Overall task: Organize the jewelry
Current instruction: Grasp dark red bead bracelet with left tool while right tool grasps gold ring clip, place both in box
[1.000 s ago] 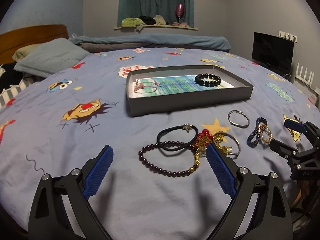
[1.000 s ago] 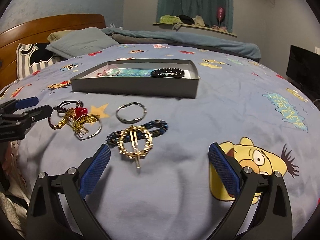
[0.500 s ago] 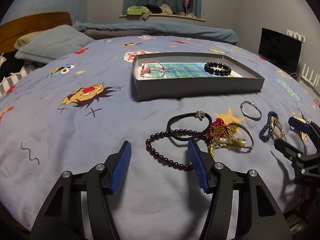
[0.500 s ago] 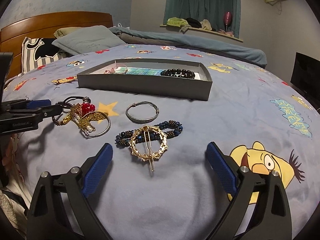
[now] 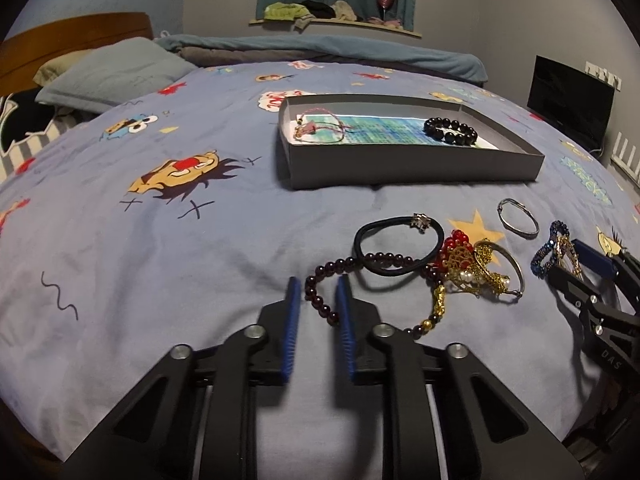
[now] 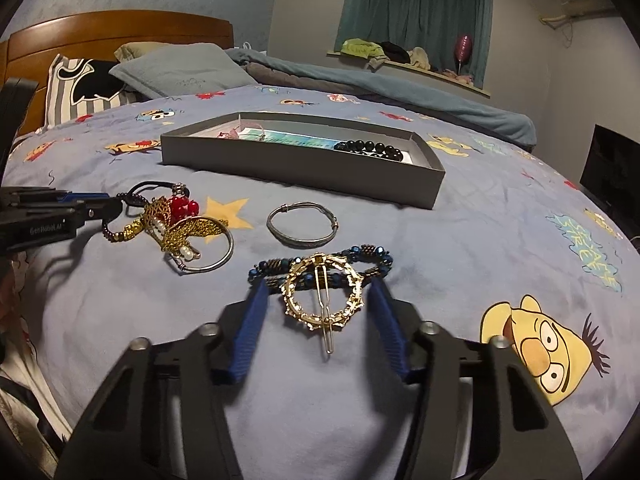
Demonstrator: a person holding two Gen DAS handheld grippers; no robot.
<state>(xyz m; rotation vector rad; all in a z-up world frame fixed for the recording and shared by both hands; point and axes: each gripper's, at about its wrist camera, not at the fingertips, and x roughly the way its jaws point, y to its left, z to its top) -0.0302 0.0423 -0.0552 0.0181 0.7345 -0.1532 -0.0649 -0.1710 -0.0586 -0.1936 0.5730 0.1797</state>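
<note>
A grey tray [image 5: 412, 168] on the bed holds a pink cord bracelet [image 5: 318, 126] and a black bead bracelet [image 5: 450, 130]. In front lie a dark red bead bracelet [image 5: 320, 300], a black hair tie [image 5: 400, 246], a gold and red tangle [image 5: 468, 268] and a silver bangle [image 5: 518, 218]. My left gripper [image 5: 318, 292] stands narrowly open with the dark red beads between its fingers. My right gripper [image 6: 320, 300] is half open, its fingers either side of a gold ring hair clip [image 6: 322, 300] lying on a blue bead bracelet [image 6: 320, 270].
A blue cartoon bedspread [image 5: 160, 240] covers the bed. Pillows [image 5: 116, 72] and a wooden headboard [image 6: 120, 36] are at the far left. A black screen [image 5: 570, 102] stands at the right wall. A window shelf with clothes [image 5: 312, 12] is at the back.
Both grippers have moved down and forward to the jewelry. The left fingers have narrowed from wide open around the dark red beads. The right fingers have narrowed around the gold clip.
</note>
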